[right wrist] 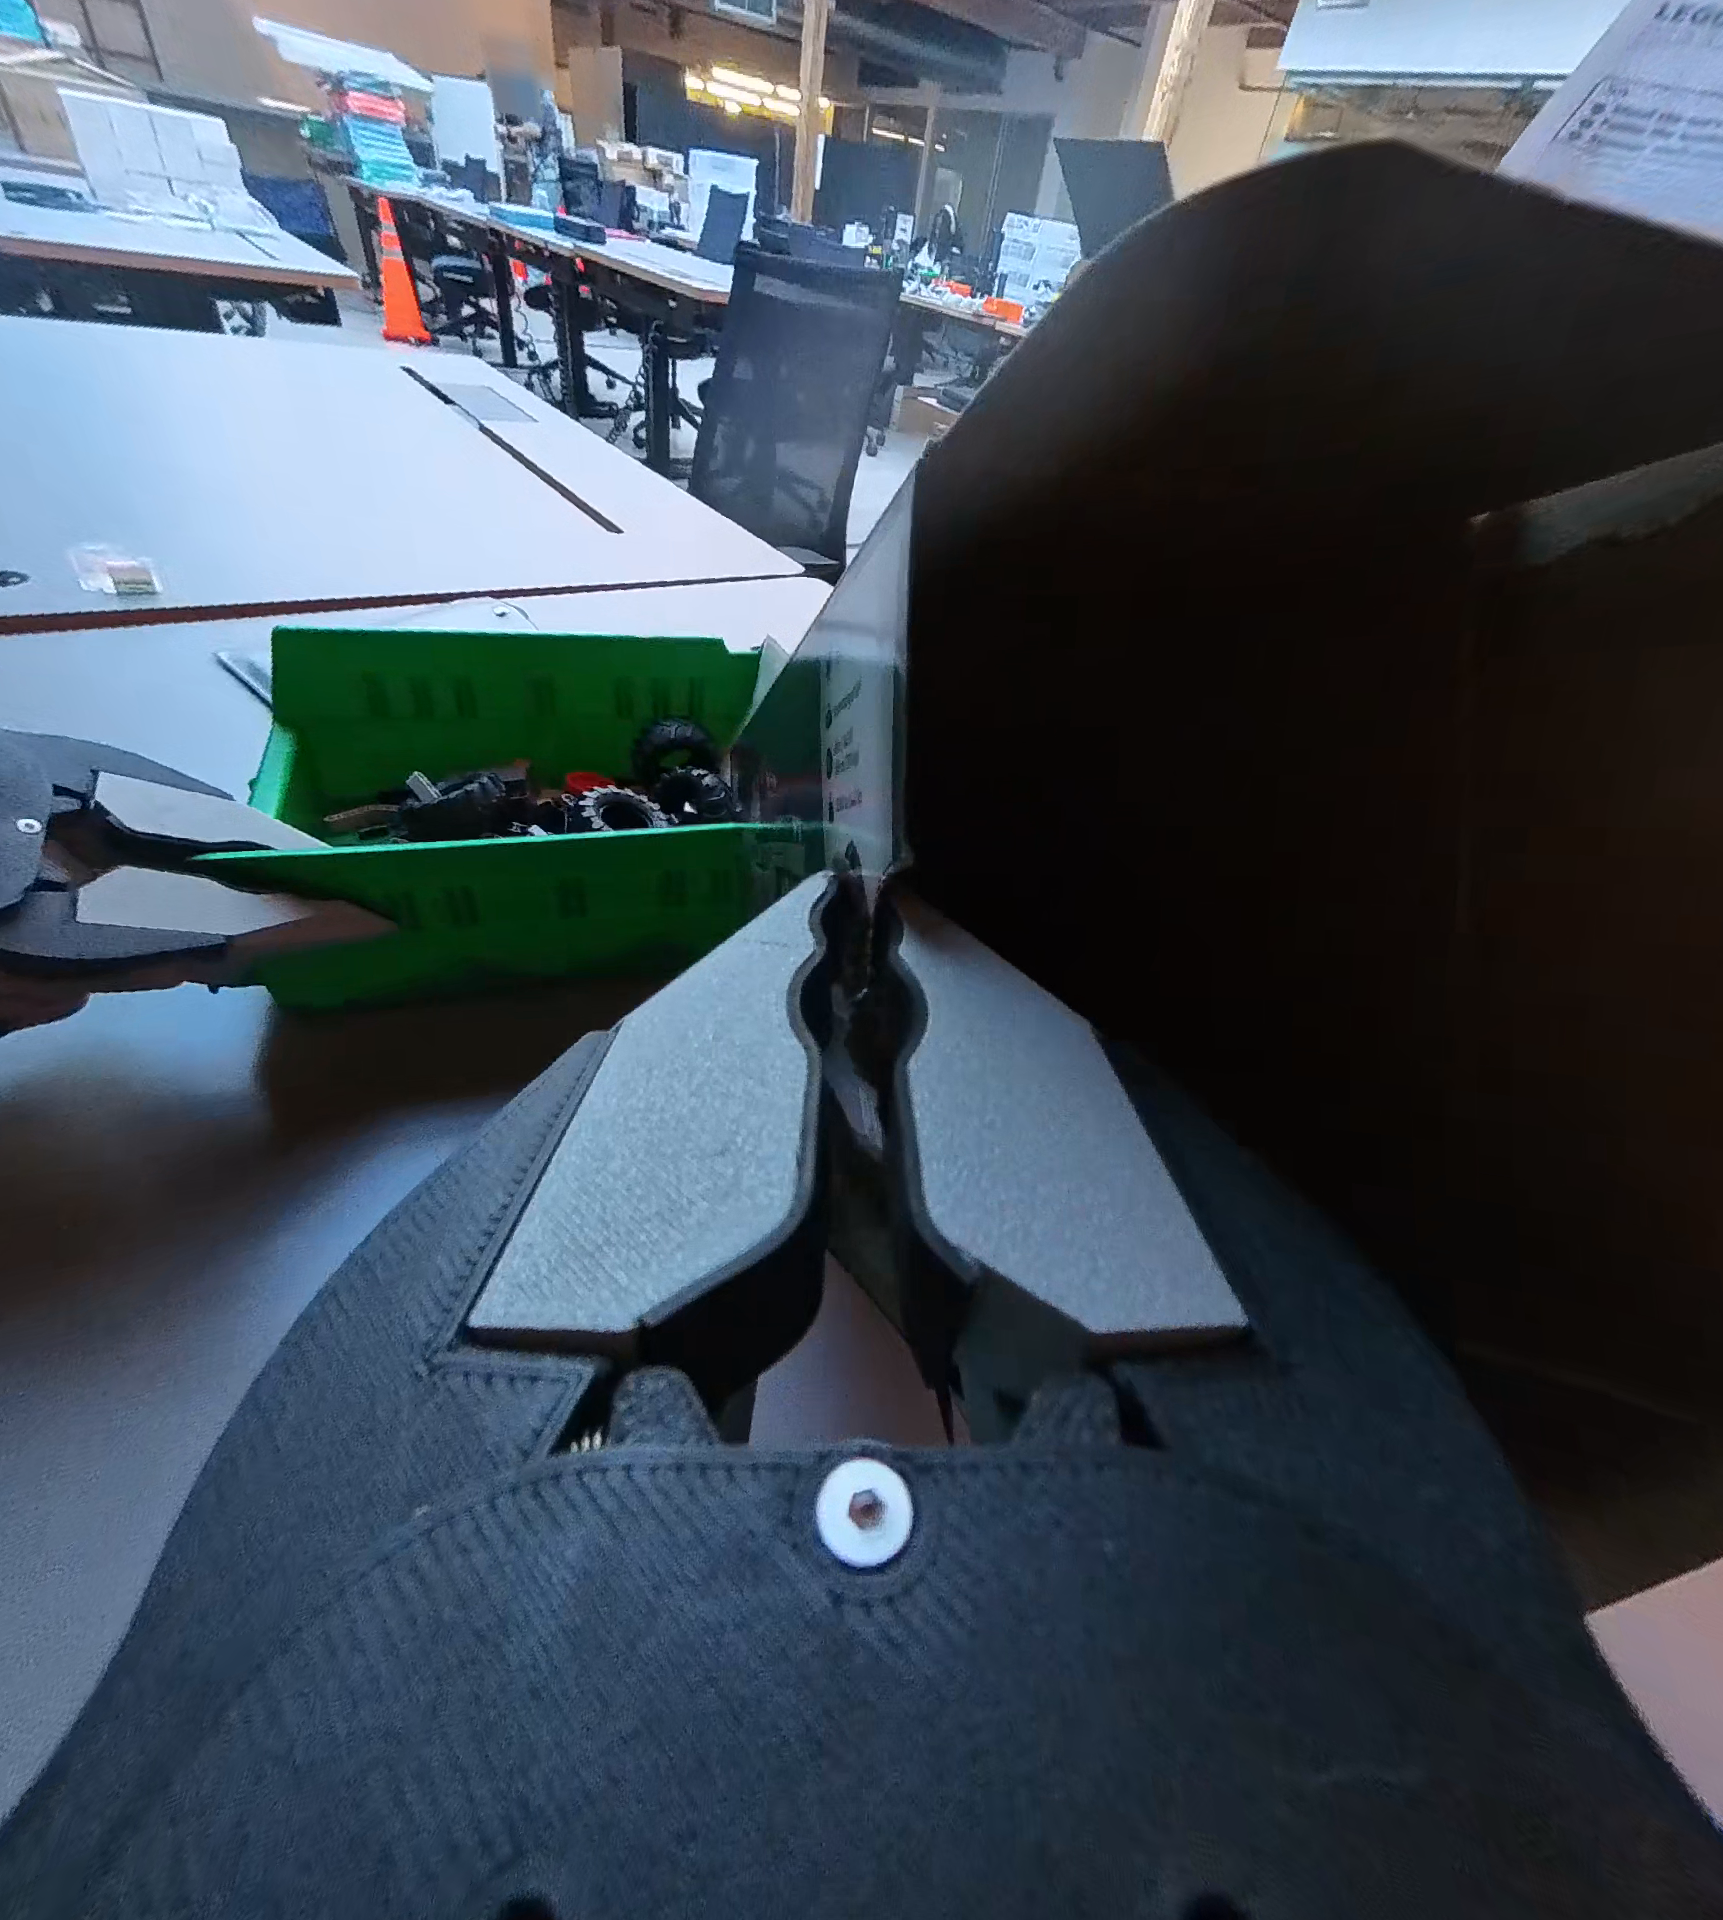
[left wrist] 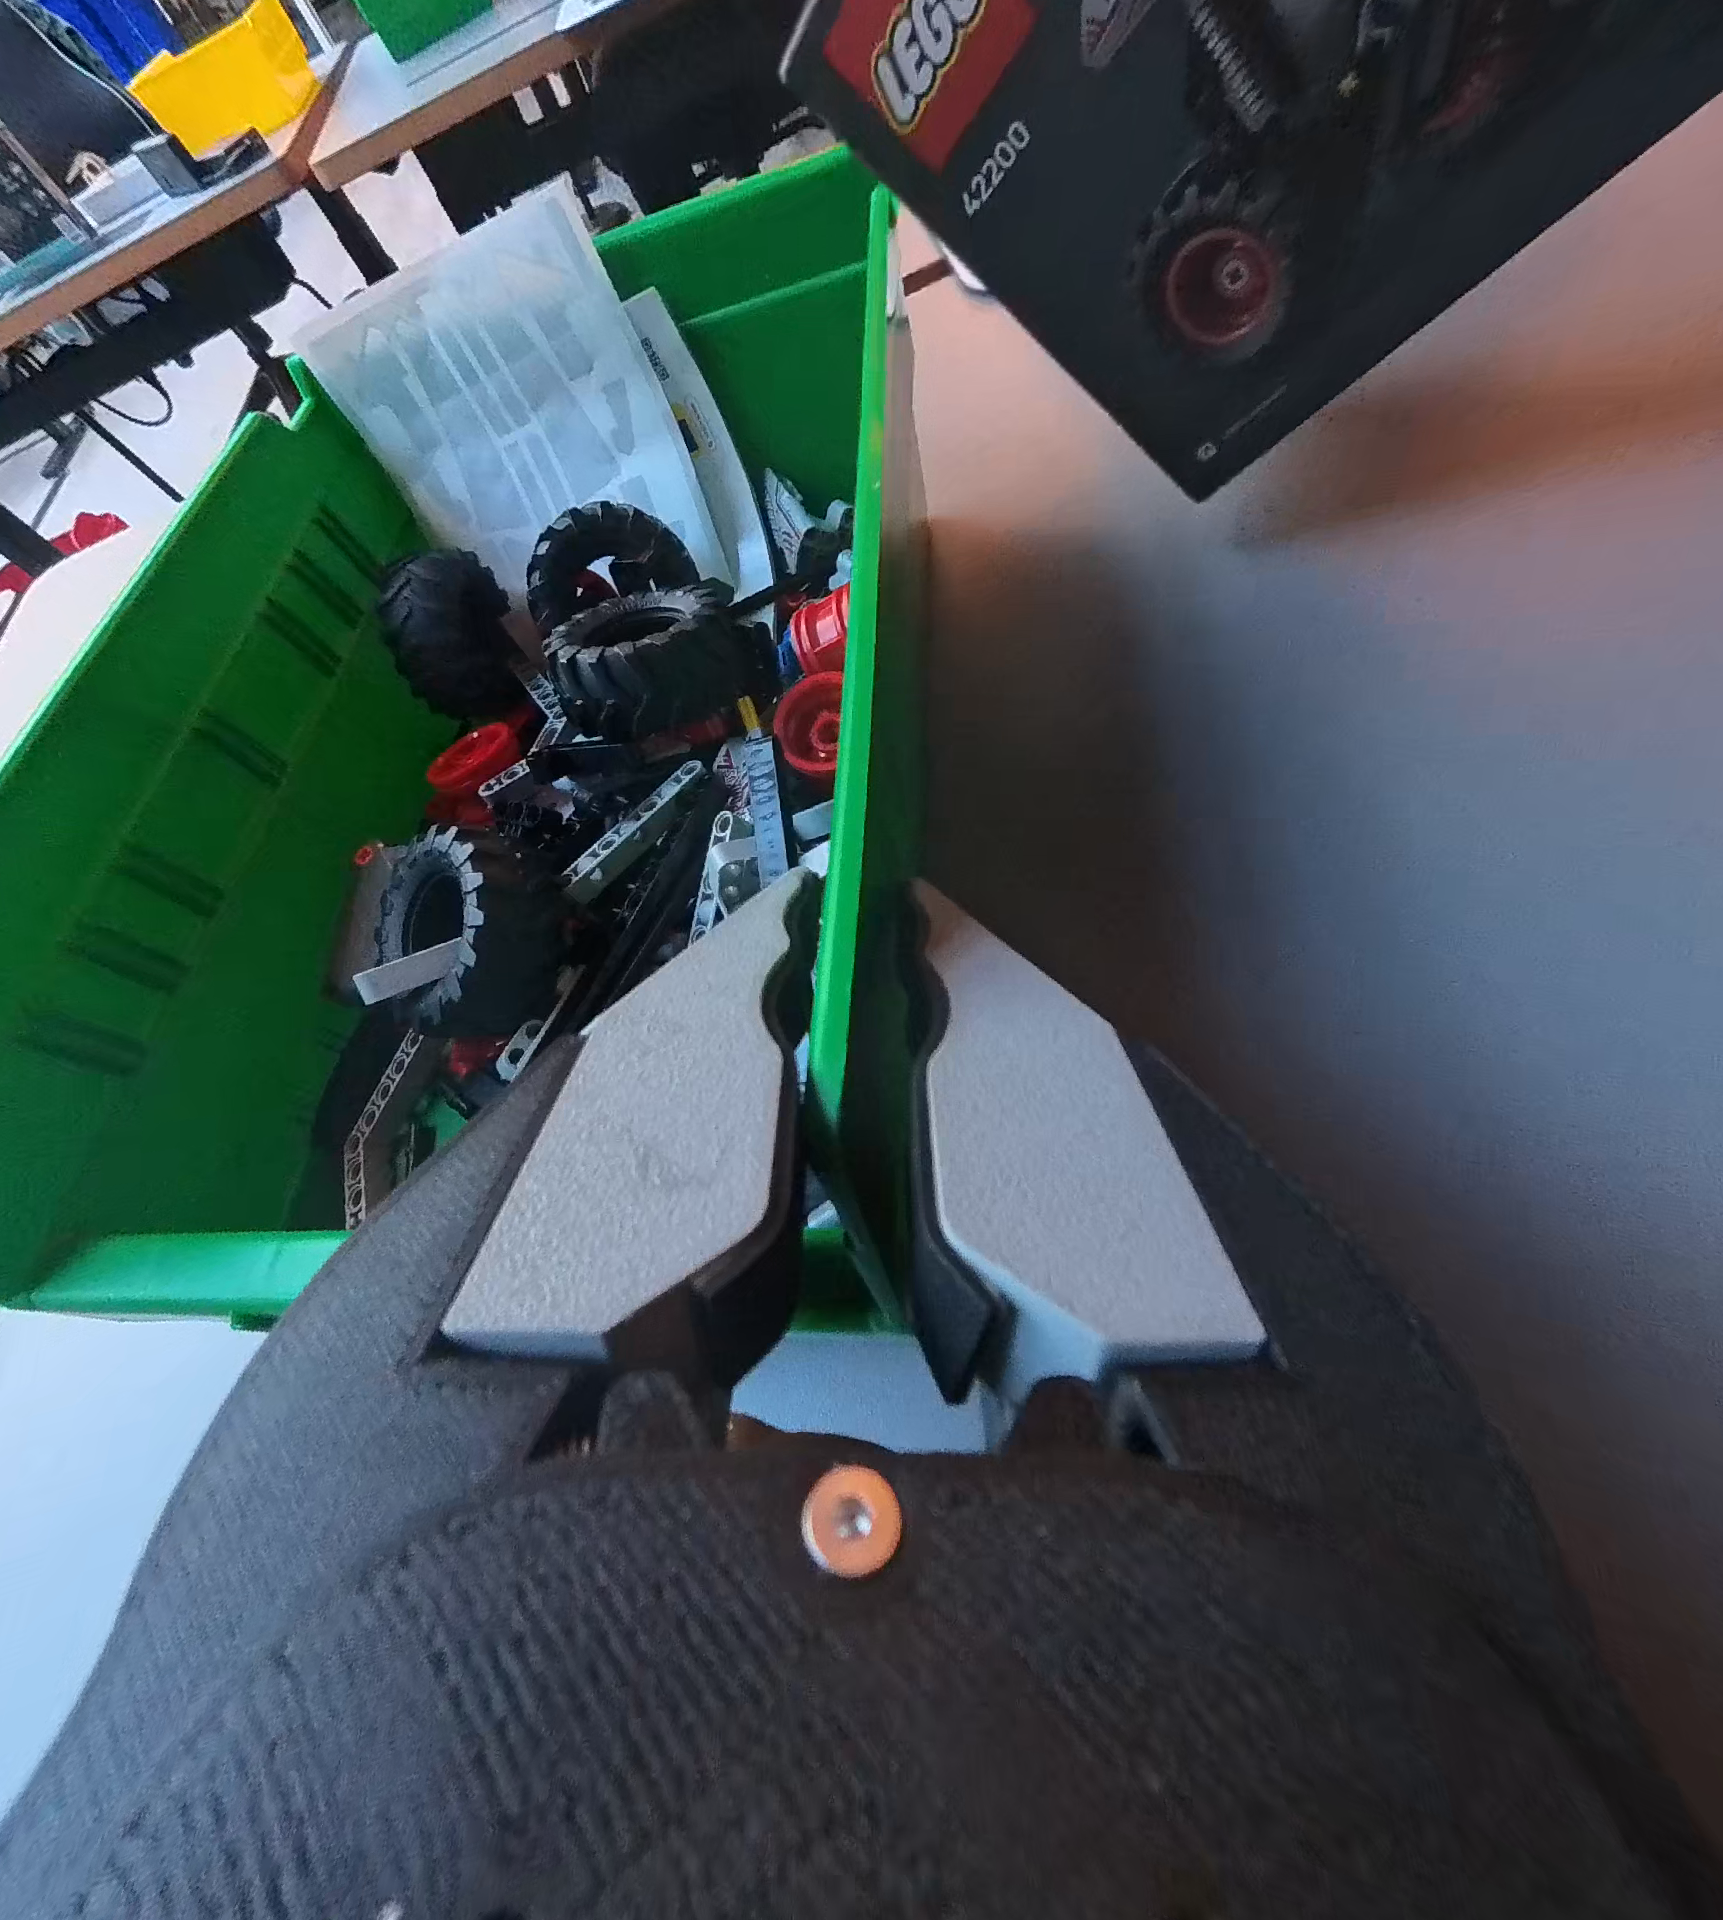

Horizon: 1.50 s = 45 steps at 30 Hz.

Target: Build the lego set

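A green plastic bin [left wrist: 161,831] sits on a grey table [left wrist: 1459,1039], holding loose lego pieces [left wrist: 649,821]: four black knobbly tyres, at least three red wheel hubs, grey and black beams, and two pale sheets of paper [left wrist: 514,384] leaning against the bin's far wall. The left gripper [left wrist: 862,914] is clamped on the bin's right wall, one finger inside among the pieces and one outside, so the wall stands between them. To the right and farther off, the black lego box [left wrist: 1252,208], printed with a big-wheeled truck, hangs tilted above the table. In the right wrist view, the right gripper [right wrist: 862,894] pinches the edge of an open flap of that box, whose dark open interior [right wrist: 1356,727] fills the right side and hides part of the bin. A printed sheet [right wrist: 1688,114] shows at the top right. Beyond are more tables, a black mesh chair [right wrist: 795,395], one orange cone [right wrist: 400,270], and yellow [left wrist: 223,83] and blue storage bins
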Available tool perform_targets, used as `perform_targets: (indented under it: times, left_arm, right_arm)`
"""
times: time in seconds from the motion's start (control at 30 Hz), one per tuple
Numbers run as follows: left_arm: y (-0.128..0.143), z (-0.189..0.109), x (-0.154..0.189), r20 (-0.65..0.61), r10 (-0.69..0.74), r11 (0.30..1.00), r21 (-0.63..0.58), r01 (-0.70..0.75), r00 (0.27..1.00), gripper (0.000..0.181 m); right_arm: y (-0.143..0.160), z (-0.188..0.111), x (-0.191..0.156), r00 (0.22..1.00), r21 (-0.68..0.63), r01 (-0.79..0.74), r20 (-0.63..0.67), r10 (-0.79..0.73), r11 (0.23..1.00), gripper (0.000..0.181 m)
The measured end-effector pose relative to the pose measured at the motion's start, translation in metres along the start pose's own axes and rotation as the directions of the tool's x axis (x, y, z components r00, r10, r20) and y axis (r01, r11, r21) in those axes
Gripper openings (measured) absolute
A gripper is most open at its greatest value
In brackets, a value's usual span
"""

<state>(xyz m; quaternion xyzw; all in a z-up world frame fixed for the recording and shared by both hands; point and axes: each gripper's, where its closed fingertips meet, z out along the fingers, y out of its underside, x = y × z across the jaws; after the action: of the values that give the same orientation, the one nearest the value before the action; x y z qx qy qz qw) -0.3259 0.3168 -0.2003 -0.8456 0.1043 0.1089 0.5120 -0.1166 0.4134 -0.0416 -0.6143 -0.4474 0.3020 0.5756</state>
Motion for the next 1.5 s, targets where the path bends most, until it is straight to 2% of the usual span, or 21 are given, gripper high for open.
perform_targets:
  times: [1.5]
  left_arm:
    - [-0.002,0.004,-0.003,0.039,-0.015,1.000,0.002,0.015,0.999,0.012]
  right_arm:
    - [0.018,0.013,0.009,0.996,0.004,-0.090,0.011,0.090,0.996,0.001]
